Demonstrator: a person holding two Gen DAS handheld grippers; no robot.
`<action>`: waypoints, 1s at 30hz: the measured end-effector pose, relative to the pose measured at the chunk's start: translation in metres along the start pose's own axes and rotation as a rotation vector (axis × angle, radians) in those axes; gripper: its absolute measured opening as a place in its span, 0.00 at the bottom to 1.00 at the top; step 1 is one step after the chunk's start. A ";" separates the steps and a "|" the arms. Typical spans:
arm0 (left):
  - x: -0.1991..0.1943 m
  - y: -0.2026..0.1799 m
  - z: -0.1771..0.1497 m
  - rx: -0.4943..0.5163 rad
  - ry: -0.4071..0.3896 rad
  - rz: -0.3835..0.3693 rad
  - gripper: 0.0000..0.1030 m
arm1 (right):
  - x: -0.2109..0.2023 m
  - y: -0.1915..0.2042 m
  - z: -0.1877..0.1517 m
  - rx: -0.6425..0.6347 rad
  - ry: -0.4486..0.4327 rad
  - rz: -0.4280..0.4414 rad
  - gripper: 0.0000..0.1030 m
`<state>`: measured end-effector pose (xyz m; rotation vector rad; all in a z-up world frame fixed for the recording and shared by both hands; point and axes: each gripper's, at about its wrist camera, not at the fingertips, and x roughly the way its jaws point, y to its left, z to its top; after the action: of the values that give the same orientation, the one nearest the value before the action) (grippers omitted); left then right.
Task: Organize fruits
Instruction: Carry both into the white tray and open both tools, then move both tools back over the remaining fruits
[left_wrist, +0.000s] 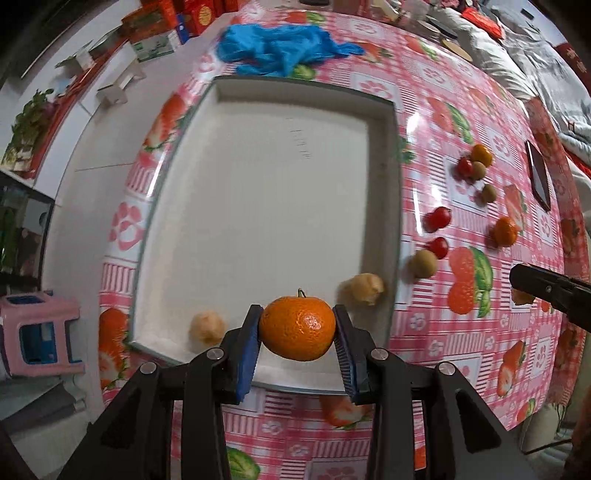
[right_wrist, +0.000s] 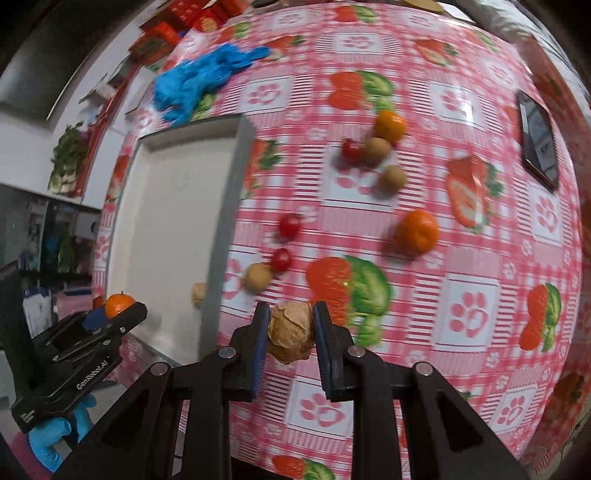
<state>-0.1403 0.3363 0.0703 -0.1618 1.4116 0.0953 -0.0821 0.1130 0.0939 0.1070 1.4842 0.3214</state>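
Strawberry-patterned tabletop (left_wrist: 436, 332) carries a white tray (left_wrist: 395, 206), over which the left gripper (left_wrist: 297, 328) clamps a firm mandarin (left_wrist: 297, 328) at its sides, while the right gripper (right_wrist: 291, 332) pinches a light, papery, crushable husked fruit (right_wrist: 291, 332).

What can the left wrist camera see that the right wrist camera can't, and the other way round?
Only the left wrist view shows the whole tray floor, with a pale fruit near its front edge, and a pink stool on the floor.

Only the right wrist view shows the blue-gloved hand holding the left gripper, and the right gripper shut on a tan papery fruit.

Both show the white tray, the held orange, the blue gloves, the phone and the loose fruits on the pink tablecloth.
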 end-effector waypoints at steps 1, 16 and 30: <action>0.001 0.006 -0.001 -0.008 0.000 0.004 0.38 | 0.003 0.008 0.002 -0.014 0.004 0.005 0.25; 0.018 0.035 -0.008 -0.035 0.031 0.040 0.38 | 0.054 0.102 0.014 -0.143 0.098 0.083 0.26; 0.016 0.037 -0.005 -0.030 0.019 0.079 0.75 | 0.067 0.118 0.019 -0.173 0.126 0.084 0.80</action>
<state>-0.1484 0.3709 0.0516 -0.1313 1.4364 0.1807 -0.0774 0.2462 0.0630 0.0110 1.5723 0.5314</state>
